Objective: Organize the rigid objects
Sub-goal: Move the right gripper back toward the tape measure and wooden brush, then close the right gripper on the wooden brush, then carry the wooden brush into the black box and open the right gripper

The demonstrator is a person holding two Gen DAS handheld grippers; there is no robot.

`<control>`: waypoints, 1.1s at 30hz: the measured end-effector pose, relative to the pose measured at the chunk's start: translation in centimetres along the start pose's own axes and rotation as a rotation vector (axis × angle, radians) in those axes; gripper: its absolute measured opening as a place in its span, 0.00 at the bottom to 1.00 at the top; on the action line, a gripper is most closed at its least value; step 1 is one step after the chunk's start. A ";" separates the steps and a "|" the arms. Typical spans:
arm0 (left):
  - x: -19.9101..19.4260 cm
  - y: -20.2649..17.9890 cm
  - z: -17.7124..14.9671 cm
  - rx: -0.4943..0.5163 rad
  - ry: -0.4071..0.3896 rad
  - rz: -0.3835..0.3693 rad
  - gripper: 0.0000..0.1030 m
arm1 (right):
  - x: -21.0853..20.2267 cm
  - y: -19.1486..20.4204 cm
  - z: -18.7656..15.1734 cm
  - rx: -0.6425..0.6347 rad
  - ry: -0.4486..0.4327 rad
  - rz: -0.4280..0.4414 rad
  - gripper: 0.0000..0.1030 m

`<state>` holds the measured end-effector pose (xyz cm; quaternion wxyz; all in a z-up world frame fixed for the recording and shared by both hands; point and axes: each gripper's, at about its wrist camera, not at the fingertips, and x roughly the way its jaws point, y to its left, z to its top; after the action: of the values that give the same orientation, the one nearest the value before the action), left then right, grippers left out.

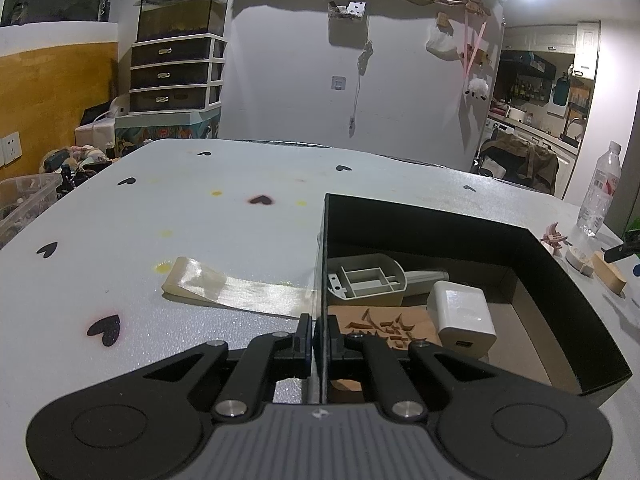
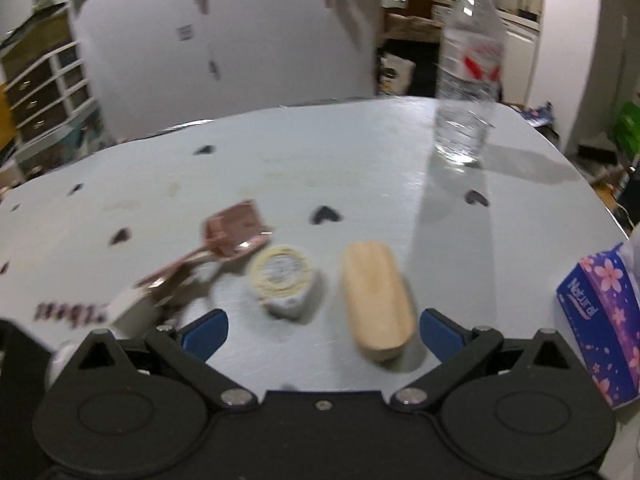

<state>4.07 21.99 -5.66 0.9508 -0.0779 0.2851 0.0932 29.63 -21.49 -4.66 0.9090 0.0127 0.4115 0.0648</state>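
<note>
Box point(image 1: 520, 256) holds scoop point(image 1: 362, 280), charger point(image 1: 462, 316). Left gripper point(image 1: 316, 336) pinches its wall; right gripper point(image 2: 322, 332) spread (empty) near block point(image 2: 376, 300), cup point(image 2: 282, 278).

Left wrist view low and close over the tabletop point(image 1: 240, 216), facing its far edge past a black box point(image 1: 560, 280), right wrist view tilted steeper (blurred), near the right edge, both sharing the water bottle point(image 2: 468, 92) and wooden block point(image 2: 376, 300).

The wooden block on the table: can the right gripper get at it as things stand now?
Probably yes. The right gripper is open wide, and the wooden block lies just ahead of it, with nothing on top. The small round tub lies close beside it and might get bumped.
</note>
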 end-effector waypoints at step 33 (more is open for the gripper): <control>-0.1 -0.3 0.2 0.004 0.004 0.009 0.04 | -1.5 1.7 -0.5 -0.021 -0.031 -0.019 0.40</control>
<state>4.15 21.75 -5.41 0.9500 -0.0748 0.2874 0.0965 28.10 -19.97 -3.70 0.9159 0.0003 0.3969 0.0604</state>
